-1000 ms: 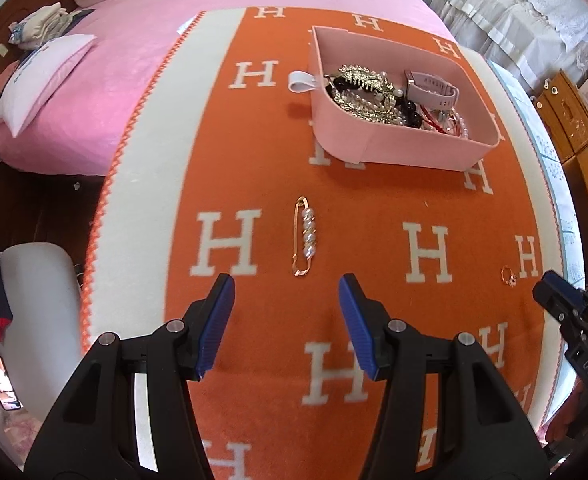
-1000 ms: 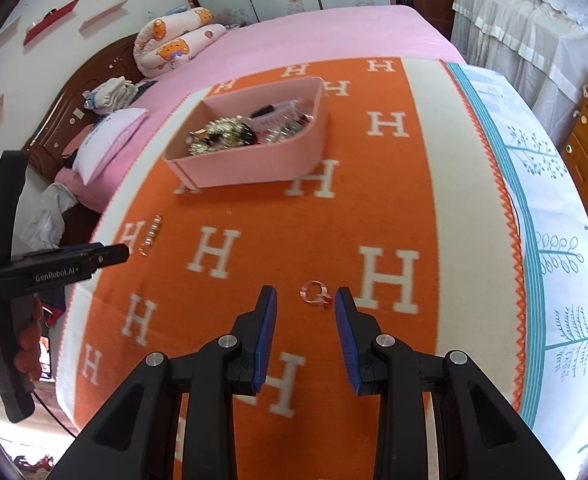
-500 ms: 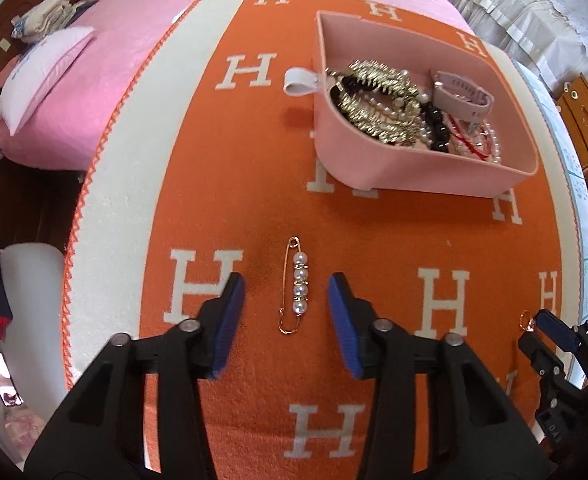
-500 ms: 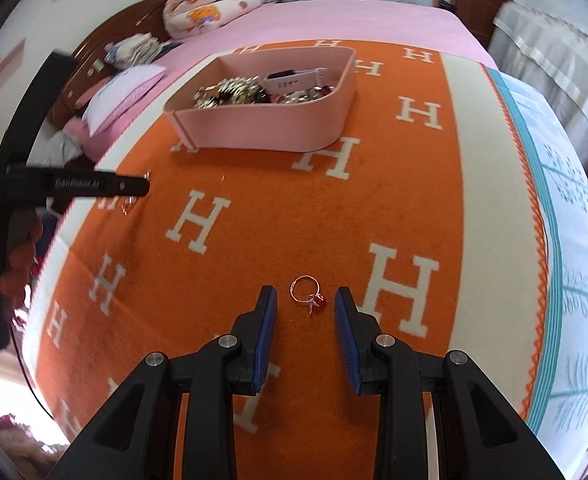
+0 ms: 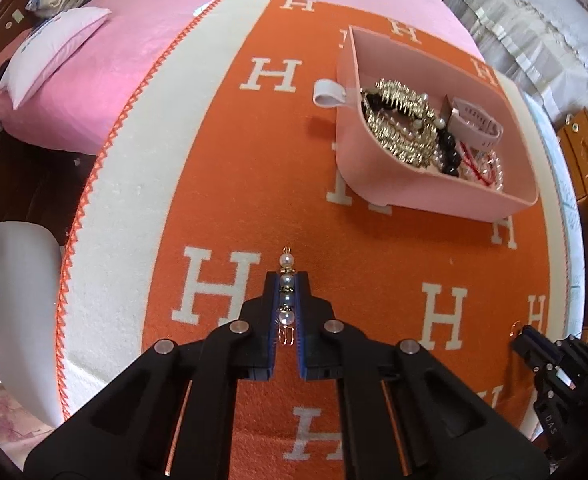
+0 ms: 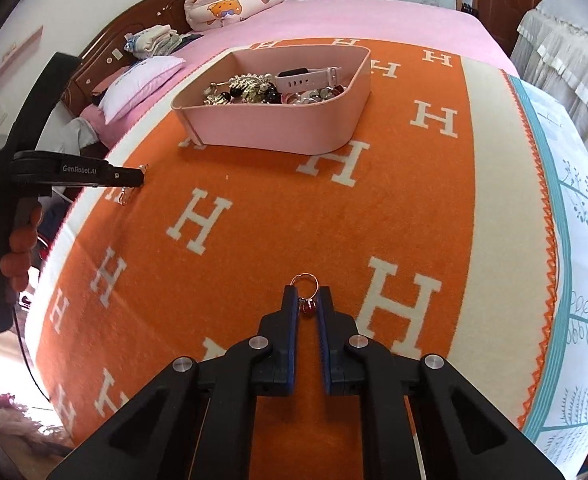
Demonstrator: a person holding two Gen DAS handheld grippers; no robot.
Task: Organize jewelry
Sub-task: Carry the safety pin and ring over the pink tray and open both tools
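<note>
My left gripper (image 5: 286,280) has its blue-padded jaws drawn together on the gold safety-pin brooch strung with white pearls (image 5: 286,264). The two middle pearls sit between the pads, the top pearl and the pin's tip stick out past the fingertips, and the looped end shows behind them. From the right wrist view I see the same gripper (image 6: 140,178) from the side, with a glint of the brooch (image 6: 125,197) hanging under its tip just above the blanket.

My right gripper (image 6: 307,294) has its jaws nearly together around the small gold ring with a red charm (image 6: 305,283). The charm lies between the blue pads and the ring's hoop pokes out in front of the fingertips. I cannot tell whether the pads actually press on it. In the left wrist view that gripper (image 5: 528,338) shows at the right edge, with the ring's hoop (image 5: 515,325) just at its tip.

Both pieces are over the orange blanket patterned with white H letters (image 5: 254,184), which is spread on the pink bed (image 5: 142,44). Well ahead of both grippers stands the pink rounded storage tray (image 5: 446,196), holding a gold toothed hair clip (image 5: 398,124), black and white beads, and a pale pink watch strap (image 5: 478,122).
</note>
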